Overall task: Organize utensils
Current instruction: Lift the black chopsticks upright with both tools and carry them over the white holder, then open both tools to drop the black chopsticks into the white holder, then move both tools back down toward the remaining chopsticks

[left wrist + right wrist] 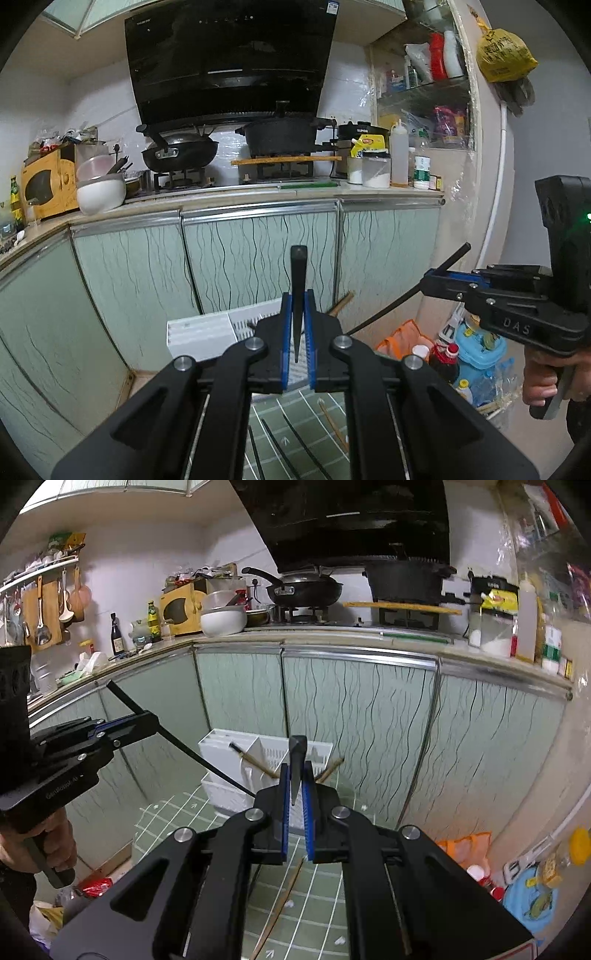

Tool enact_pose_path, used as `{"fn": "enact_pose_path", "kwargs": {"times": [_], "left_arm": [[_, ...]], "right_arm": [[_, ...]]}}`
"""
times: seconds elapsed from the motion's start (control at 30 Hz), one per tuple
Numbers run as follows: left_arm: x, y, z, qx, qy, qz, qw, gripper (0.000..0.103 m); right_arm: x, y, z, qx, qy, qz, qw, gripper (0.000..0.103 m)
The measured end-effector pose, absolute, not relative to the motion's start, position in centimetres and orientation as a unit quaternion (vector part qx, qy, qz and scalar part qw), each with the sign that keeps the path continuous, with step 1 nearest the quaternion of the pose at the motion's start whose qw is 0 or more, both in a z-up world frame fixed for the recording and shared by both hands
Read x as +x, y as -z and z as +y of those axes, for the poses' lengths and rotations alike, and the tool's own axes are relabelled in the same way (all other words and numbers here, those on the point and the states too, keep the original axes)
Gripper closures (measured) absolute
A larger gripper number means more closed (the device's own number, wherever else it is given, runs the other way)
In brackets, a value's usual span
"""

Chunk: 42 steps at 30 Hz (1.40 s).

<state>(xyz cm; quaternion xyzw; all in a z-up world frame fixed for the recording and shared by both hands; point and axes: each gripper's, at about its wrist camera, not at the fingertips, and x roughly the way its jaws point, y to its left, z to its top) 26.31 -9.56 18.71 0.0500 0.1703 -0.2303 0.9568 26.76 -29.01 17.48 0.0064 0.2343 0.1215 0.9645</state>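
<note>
My left gripper (297,306) is shut on a black chopstick (297,291) that points up and forward. It shows in the right wrist view (122,725) with its chopstick (192,753) slanting down toward the white utensil holder (221,746). My right gripper (295,786) is shut on another black chopstick (296,764); it also shows in the left wrist view (436,282) with its stick (391,306). The white holder (199,328) holds two wooden chopsticks (255,762). Loose black chopsticks (280,450) and a wooden one (284,901) lie on the green checked mat (321,915).
Green cabinet doors (258,254) stand close behind the holder, under a counter with a wok (181,151), a pot (280,134) and a white bowl (99,192). Bags and bottles (443,354) sit on the floor at the right.
</note>
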Motion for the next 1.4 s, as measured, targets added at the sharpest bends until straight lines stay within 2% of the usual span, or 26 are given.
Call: {"fn": "enact_pose_path", "kwargs": {"times": [0.17, 0.37, 0.77, 0.8, 0.83, 0.87, 0.9, 0.93, 0.97, 1.0, 1.07, 1.13, 1.4], "left_arm": [[28.5, -19.7, -10.0, 0.045, 0.222, 0.162, 0.960, 0.097], [32.0, -19.2, -10.4, 0.038, 0.211, 0.171, 0.962, 0.097], [38.3, -13.5, -11.7, 0.035, 0.208, 0.225, 0.951, 0.096], [38.4, -13.3, -11.6, 0.032, 0.206, 0.228, 0.951, 0.082], [38.5, -13.0, -11.4, 0.030, 0.197, 0.229, 0.953, 0.043], [38.4, -13.0, -11.3, 0.030, 0.185, 0.223, 0.957, 0.024], [37.9, -13.0, -10.9, 0.028, 0.173, 0.209, 0.962, 0.009], [37.4, -13.1, -10.4, 0.026, 0.170, 0.196, 0.965, 0.010], [37.1, -13.1, -10.1, 0.028, 0.170, 0.196, 0.965, 0.010], [36.9, -13.1, -9.8, 0.029, 0.166, 0.200, 0.965, 0.010], [36.2, -13.1, -9.0, 0.031, 0.155, 0.202, 0.967, 0.009], [35.4, -13.2, -8.6, 0.029, 0.158, 0.199, 0.967, 0.006], [30.8, -13.2, -6.1, 0.045, 0.142, 0.193, 0.970, 0.005]], "right_arm": [[29.2, -18.7, -28.8, 0.002, -0.121, 0.228, 0.966, 0.097], [32.9, -17.4, -28.5, -0.005, -0.121, 0.235, 0.965, 0.097], [38.1, -12.8, -29.1, 0.011, -0.119, 0.268, 0.956, 0.097], [38.4, -12.7, -29.1, 0.012, -0.121, 0.270, 0.955, 0.097], [38.5, -12.5, -29.3, 0.017, -0.125, 0.271, 0.954, 0.094], [38.3, -12.5, -29.5, 0.020, -0.125, 0.269, 0.955, 0.086], [38.1, -12.5, -29.6, 0.020, -0.121, 0.265, 0.956, 0.078], [37.7, -12.6, -29.8, 0.020, -0.113, 0.259, 0.959, 0.054], [37.3, -12.7, -29.8, 0.019, -0.109, 0.253, 0.961, 0.037], [36.8, -12.8, -29.9, 0.017, -0.109, 0.247, 0.963, 0.033], [36.1, -13.0, -29.8, 0.009, -0.105, 0.243, 0.964, 0.017], [35.1, -13.2, -29.8, -0.002, -0.097, 0.230, 0.968, 0.008], [31.0, -13.6, -29.4, -0.009, -0.088, 0.221, 0.971, 0.008]]}}
